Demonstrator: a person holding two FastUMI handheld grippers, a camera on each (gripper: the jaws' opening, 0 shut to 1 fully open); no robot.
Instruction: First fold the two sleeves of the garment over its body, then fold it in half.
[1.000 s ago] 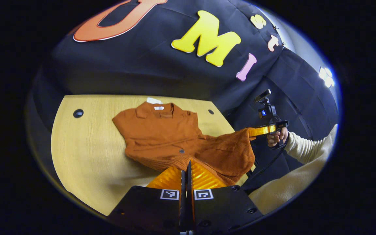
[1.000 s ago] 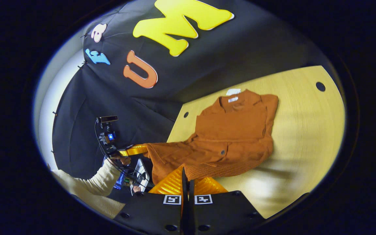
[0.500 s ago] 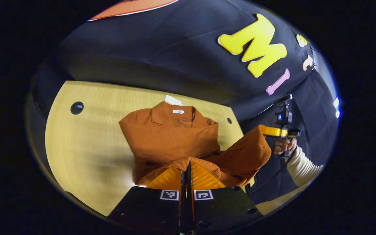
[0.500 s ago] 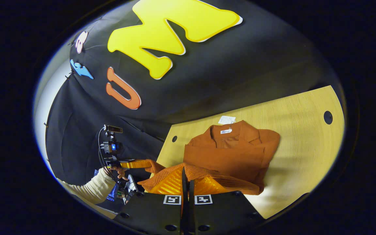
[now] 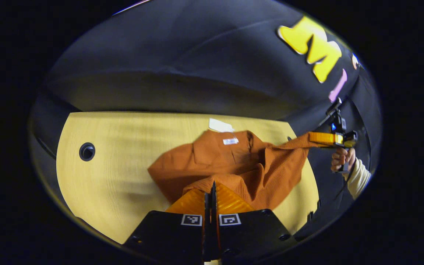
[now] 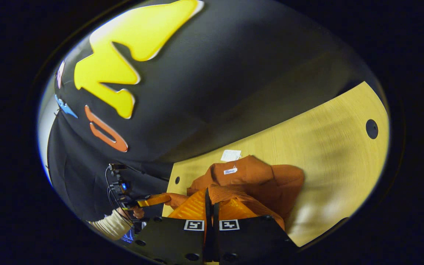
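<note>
Bench: pale wood bench point(image 5: 116, 176) carried the rust shirt point(image 5: 204, 162), collar toward the wall.
Left tool point(image 5: 212, 197): clamped on the shirt's hem.
Right tool point(image 6: 209, 206): likewise clamped.
Risk: uneven carrying toward the collar could skew the fold.

Rust-orange garment point(image 5: 212, 162) lies on the table, hem lifted, apparently half folded.

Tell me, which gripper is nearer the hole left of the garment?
Left. The left gripper pinches the garment beside that hole; the right gripper pinches it across the table, past the opposite edge.
</note>
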